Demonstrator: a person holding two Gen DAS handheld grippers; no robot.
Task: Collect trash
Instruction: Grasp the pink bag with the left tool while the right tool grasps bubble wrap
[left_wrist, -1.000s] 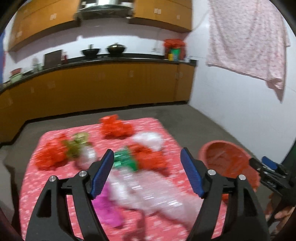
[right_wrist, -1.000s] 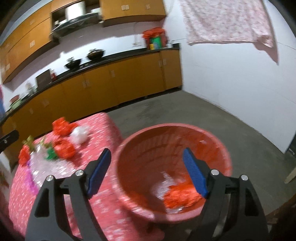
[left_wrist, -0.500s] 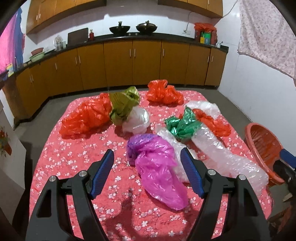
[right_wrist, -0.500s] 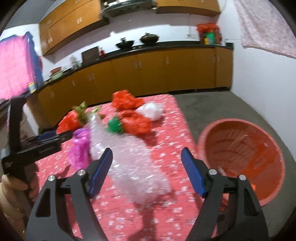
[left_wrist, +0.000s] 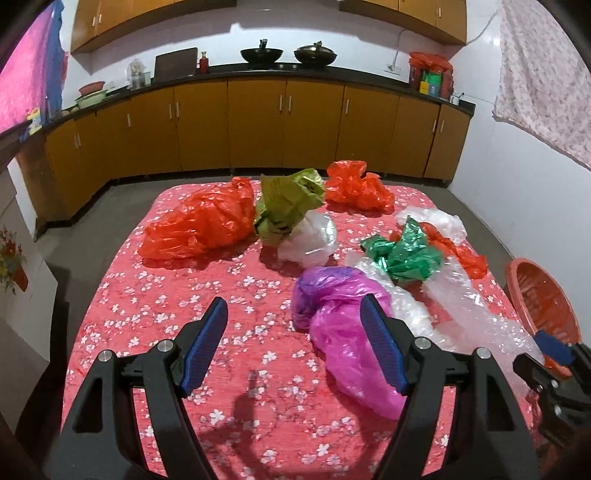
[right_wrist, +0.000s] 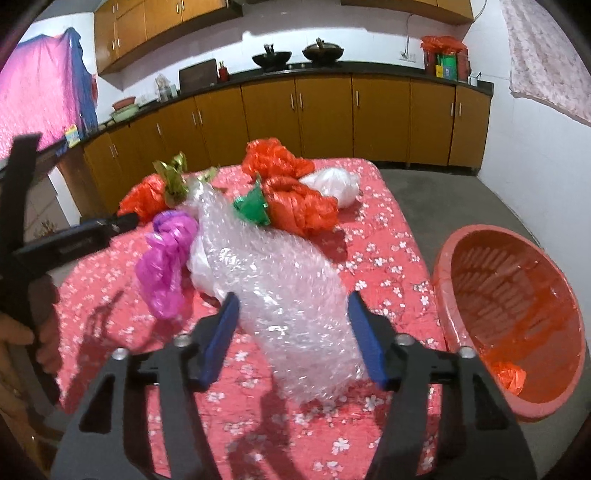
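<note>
Bubble wrap (right_wrist: 280, 291), long axis running away from right gripper (right_wrist: 293, 339), jaws wide, straddling near end, left gripper (left_wrist: 295, 347) wide, empty.

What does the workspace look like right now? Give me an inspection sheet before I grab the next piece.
Surface: table under red floral cloth.
Job's things: bubble wrap, magenta bag, green bag, olive bag, white bag, orange bags; red basket beside the table holds orange scrap.
Clutter: nothing seen.
Grippers: left gripper open, empty; right gripper open, straddling bubble wrap.
Cables: nothing seen.
Surroundings: kitchen cabinets, hanging cloth.
</note>
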